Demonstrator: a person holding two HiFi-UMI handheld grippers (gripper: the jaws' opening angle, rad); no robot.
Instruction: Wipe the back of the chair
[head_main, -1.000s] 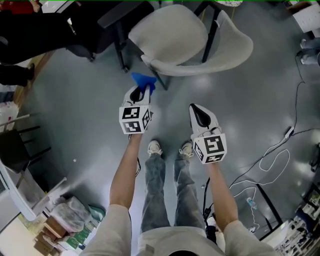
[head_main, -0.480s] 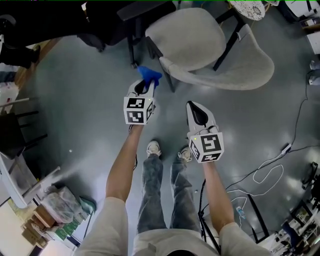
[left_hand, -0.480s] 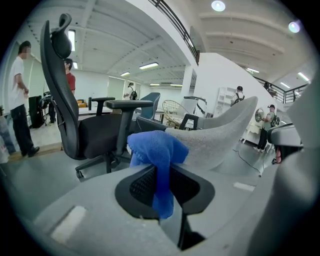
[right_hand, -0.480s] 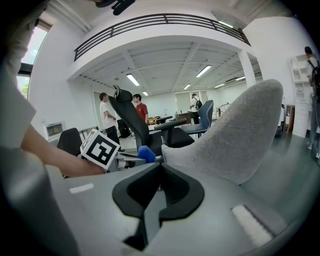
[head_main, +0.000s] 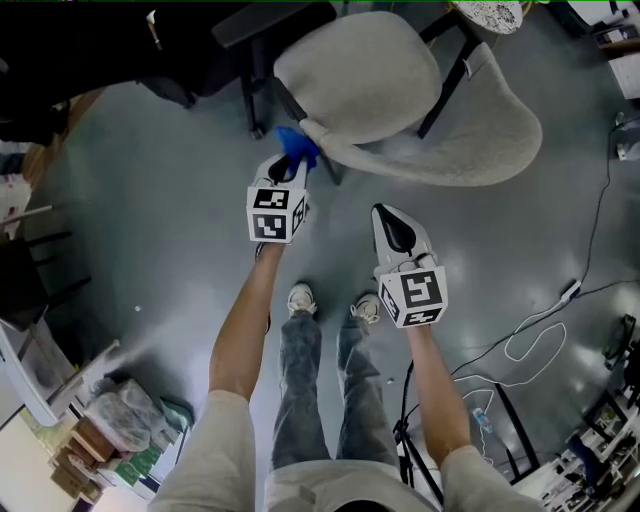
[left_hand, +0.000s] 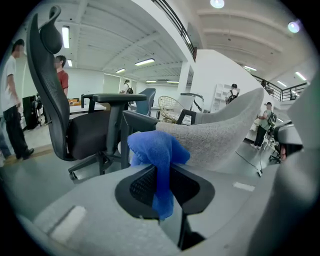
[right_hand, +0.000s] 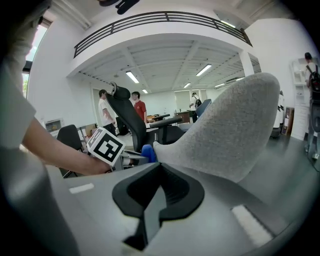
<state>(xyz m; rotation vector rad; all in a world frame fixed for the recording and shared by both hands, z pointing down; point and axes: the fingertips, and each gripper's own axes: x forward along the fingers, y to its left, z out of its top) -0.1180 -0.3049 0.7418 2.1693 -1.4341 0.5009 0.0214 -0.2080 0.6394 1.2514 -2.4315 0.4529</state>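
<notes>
A grey fabric shell chair (head_main: 400, 90) stands in front of me, its curved back (head_main: 450, 150) towards me. My left gripper (head_main: 283, 170) is shut on a blue cloth (head_main: 297, 147), and the cloth touches the left end of the chair back (left_hand: 215, 140). In the left gripper view the blue cloth (left_hand: 157, 160) hangs down between the jaws. My right gripper (head_main: 398, 232) is shut with nothing in it and hovers a little short of the chair back (right_hand: 225, 130), below its middle.
A black office chair (head_main: 200, 40) stands just left of the grey chair. Cables (head_main: 540, 330) trail across the grey floor at right. Bags and boxes (head_main: 120, 430) lie at lower left. My shoes (head_main: 300, 297) are on the floor below the grippers. People stand far off (right_hand: 135, 112).
My left gripper has moved up with the blue cloth, from short of the chair to its back's left end. My right gripper has edged a little forward.
</notes>
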